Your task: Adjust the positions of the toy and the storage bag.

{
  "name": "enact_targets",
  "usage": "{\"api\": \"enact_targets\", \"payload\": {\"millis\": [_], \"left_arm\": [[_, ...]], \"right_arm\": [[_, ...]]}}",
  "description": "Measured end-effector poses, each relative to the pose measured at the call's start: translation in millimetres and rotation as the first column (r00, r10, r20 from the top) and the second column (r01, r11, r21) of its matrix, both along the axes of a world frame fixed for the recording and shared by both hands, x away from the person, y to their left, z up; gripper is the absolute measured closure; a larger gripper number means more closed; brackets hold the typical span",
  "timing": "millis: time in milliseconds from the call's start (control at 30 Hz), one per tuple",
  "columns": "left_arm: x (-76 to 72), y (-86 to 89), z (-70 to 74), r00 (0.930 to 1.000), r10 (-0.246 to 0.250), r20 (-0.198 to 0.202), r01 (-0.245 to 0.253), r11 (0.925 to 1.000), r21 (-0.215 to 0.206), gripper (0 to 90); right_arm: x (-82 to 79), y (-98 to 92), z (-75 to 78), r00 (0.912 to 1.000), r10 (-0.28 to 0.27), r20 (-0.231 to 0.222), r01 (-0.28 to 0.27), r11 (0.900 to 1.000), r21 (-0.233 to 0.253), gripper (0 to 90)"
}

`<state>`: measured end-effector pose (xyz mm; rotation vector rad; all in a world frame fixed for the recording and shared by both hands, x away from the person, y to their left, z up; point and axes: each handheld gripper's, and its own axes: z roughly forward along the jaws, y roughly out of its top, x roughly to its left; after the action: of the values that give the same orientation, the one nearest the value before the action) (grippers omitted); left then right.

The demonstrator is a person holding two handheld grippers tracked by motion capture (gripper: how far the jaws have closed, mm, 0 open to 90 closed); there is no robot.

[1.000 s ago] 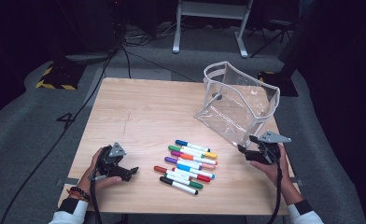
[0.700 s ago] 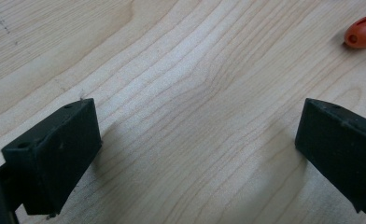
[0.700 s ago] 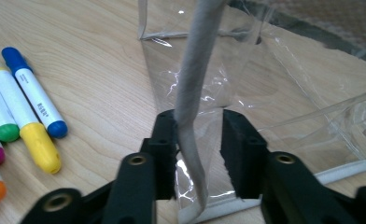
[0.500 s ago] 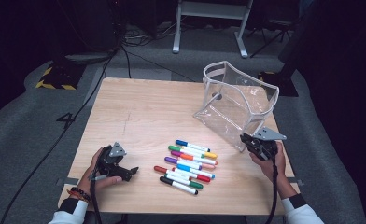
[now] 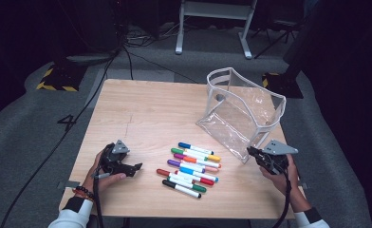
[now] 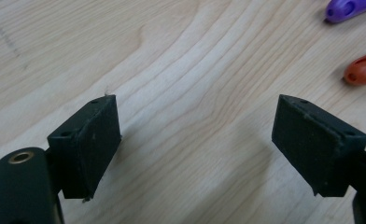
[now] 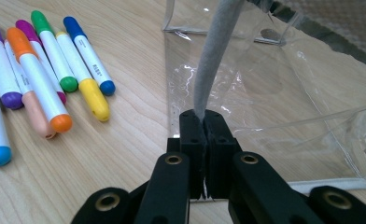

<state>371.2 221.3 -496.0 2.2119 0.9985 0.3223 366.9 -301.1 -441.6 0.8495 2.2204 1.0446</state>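
A clear plastic pouch [image 5: 238, 114] with grey trim stands open at the table's right side. My right gripper [image 5: 252, 152] is shut on the pouch's grey edge strip [image 7: 216, 56] at its near corner; the jaws press together on it in the right gripper view [image 7: 203, 116]. Several coloured markers [image 5: 189, 168] lie in a row at the front middle, also seen as markers [image 7: 41, 79] left of the pouch. My left gripper [image 5: 135, 167] rests low at the front left, open over bare wood [image 6: 195, 135], with purple [image 6: 347, 7] and red [image 6: 363, 72] marker ends just beyond it.
The wooden table [image 5: 146, 109] has free surface across its back and left. Beyond it lie a grey floor, black cables [image 5: 122, 42] and a white stand's legs [image 5: 212, 28]. A person's hands and white sleeves hold both grippers from the front edge.
My right gripper moved left and forward to the pouch's near corner and closed on its grey edge. The left gripper stayed where it was.
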Motion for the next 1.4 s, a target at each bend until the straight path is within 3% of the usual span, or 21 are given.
{"api": "enact_targets", "payload": {"millis": [100,233,300,333,367,467,533,667,800,867,900,967,1067,1100,1167,1233,1267,1300,1333,1367,1400], "left_arm": [[9.5,-9.4,7.2,0.9997,-0.025,0.008,0.025,0.9997,-0.009,15.9],[35.1,-45.6,22.6,0.9944,-0.095,0.046,0.095,0.9955,0.004,16.2],[39.1,-51.9,24.0,0.9929,-0.107,0.052,0.107,0.9943,0.001,16.6],[50.9,-68.4,28.2,0.9879,-0.143,0.061,0.143,0.9897,-0.002,16.7],[50.9,-68.4,28.2,0.9879,-0.143,0.061,0.143,0.9897,-0.002,16.7],[73.9,-100.5,35.8,0.9766,-0.195,0.089,0.198,0.9801,-0.018,17.2],[77.1,-106.1,36.8,0.9737,-0.201,0.106,0.204,0.9788,-0.016,20.0],[100.2,-138.0,48.7,0.9573,-0.235,0.169,0.239,0.9709,-0.009,21.4],[115.1,-155.6,57.9,0.9536,-0.235,0.188,0.245,0.9691,-0.031,23.4],[121.2,-166.2,61.0,0.9507,-0.244,0.191,0.252,0.9674,-0.020,25.1],[127.4,-178.0,63.6,0.9432,-0.256,0.212,0.261,0.9653,0.004,26.2],[131.7,-184.1,64.8,0.9424,-0.258,0.213,0.262,0.9651,0.009,27.6],[140.7,-197.3,68.0,0.9405,-0.253,0.227,0.260,0.9656,-0.001,32.7],[146.2,-204.4,70.1,0.9379,-0.268,0.221,0.279,0.9599,-0.023,35.1],[150.1,-211.1,71.0,0.9362,-0.266,0.230,0.276,0.9611,-0.012,36.1],[154.1,-217.6,70.4,0.9382,-0.267,0.221,0.278,0.9604,-0.021,37.8],[154.1,-217.6,70.4,0.9382,-0.267,0.221,0.278,0.9604,-0.021,43.5],[155.0,-220.5,69.8,0.9343,-0.283,0.217,0.296,0.9546,-0.032,43.5],[155.2,-223.0,68.9,0.9315,-0.285,0.226,0.298,0.9542,-0.026,49.9],[155.4,-226.5,67.0,0.9286,-0.295,0.225,0.304,0.9527,-0.006,63.4],[155.4,-226.5,67.0,0.9286,-0.295,0.225,0.304,0.9527,-0.006,67.6]], "right_arm": [[-1.6,-1.2,-0.1,1.0000,-0.005,-0.001,0.005,1.000,0.002,88.3],[-3.0,-3.5,-0.9,0.9998,-0.016,-0.009,0.016,0.999,0.028,88.3],[-3.2,-2.9,-0.7,0.9999,-0.015,-0.005,0.015,1.000,0.021,88.2],[-3.1,-3.1,-0.9,0.9999,-0.015,-0.006,0.015,1.000,0.024,88.2],[-3.1,-3.1,-0.9,0.9999,-0.015,-0.006,0.015,1.000,0.024,88.2],[-3.1,-5.2,-1.4,0.9999,-0.009,-0.006,0.009,0.999,0.031,88.2],[-3.4,-5.1,-1.5,1.0000,-0.009,-0.002,0.009,1.000,0.027,88.2],[-1.9,-1.6,-2.5,1.0000,-0.002,0.004,0.002,1.000,0.011,88.0],[-1.6,-4.7,-3.3,1.0000,0.002,-0.002,-0.002,0.999,0.033,88.0],[-2.1,-4.5,-3.3,1.0000,0.003,0.001,-0.003,1.000,0.028,88.0],[-2.6,-3.7,-3.2,1.0000,0.000,0.003,0.000,1.000,0.021,88.0],[-2.8,-3.3,-3.3,1.0000,-0.002,0.004,0.001,1.000,0.019,88.0],[-2.6,-3.8,-3.4,1.0000,0.001,0.003,-0.002,1.000,0.020,88.0],[-2.9,-3.9,-3.3,1.0000,0.002,0.005,-0.002,1.000,0.018,88.0],[-3.2,-4.3,-3.1,1.0000,0.001,0.003,-0.001,1.000,0.017,88.0],[-3.3,-4.6,-3.0,1.0000,0.001,0.003,-0.001,1.000,0.016,88.1],[-3.6,-4.5,-3.0,1.0000,0.000,0.005,0.000,1.000,0.015,88.1],[-3.6,-4.5,-3.0,1.0000,0.000,0.005,0.000,1.000,0.015,88.1],[-4.0,-4.7,-3.0,1.0000,-0.001,0.007,0.001,1.000,0.011,88.1],[-4.5,-5.2,-2.9,1.0000,-0.002,0.007,0.002,1.000,0.011,88.1],[-4.5,-5.2,-2.9,1.0000,-0.002,0.007,0.002,1.000,0.011,88.1]]}}
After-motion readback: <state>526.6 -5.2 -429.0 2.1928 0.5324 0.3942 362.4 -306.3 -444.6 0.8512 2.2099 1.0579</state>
